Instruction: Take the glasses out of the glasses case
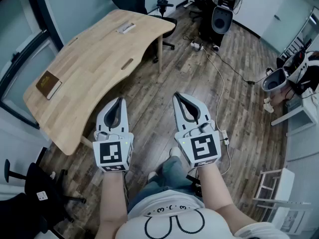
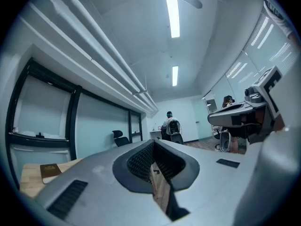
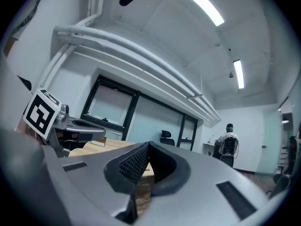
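A flat brown case [image 1: 48,84], by its look the glasses case, lies closed at the left end of a wooden table [image 1: 99,54], well apart from the left gripper [image 1: 119,99] and right gripper [image 1: 177,94], both held level with jaws pressed together on nothing. A clean start likely means stepping left and spreading the jaws first. A black chair [image 1: 30,188] near left and a floor cable [image 1: 219,83] at right could catch feet.

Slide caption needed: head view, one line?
Left gripper and right gripper, shut and empty, level before a wooden table bearing a brown case.
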The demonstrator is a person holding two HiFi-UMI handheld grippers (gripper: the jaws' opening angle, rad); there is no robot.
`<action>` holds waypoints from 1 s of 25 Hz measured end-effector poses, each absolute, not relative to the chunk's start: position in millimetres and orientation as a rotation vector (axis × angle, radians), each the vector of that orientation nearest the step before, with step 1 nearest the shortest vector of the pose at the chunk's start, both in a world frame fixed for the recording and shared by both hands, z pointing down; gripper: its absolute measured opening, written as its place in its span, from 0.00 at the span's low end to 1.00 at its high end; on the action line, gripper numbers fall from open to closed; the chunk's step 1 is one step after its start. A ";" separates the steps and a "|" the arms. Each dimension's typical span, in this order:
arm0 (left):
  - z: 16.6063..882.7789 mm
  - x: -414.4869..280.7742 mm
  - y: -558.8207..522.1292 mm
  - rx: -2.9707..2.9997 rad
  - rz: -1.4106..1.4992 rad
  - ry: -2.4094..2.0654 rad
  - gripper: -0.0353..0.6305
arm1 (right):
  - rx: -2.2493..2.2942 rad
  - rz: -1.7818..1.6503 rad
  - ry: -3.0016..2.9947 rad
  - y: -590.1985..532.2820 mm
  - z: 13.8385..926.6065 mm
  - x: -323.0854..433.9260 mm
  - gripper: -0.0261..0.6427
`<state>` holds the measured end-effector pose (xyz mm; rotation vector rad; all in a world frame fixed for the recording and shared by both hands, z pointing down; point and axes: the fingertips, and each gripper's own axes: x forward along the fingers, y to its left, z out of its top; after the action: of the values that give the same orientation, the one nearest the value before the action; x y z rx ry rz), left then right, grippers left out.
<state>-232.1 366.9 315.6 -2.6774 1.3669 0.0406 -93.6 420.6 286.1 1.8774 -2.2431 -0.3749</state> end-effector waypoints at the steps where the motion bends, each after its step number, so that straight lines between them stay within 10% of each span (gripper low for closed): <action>1: 315.0 -229.3 367.8 -2.675 0.039 1.363 0.08 | 1.872 -0.369 -2.243 420.2 286.9 -92.7 0.11; 25: 284.6 -113.2 147.6 -2.647 0.243 1.506 0.08 | 1.794 -0.257 -2.448 186.9 273.8 42.7 0.12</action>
<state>-113.2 147.6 284.6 -2.6469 1.5060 0.2427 42.7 186.9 273.8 1.7936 -2.4482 -0.2574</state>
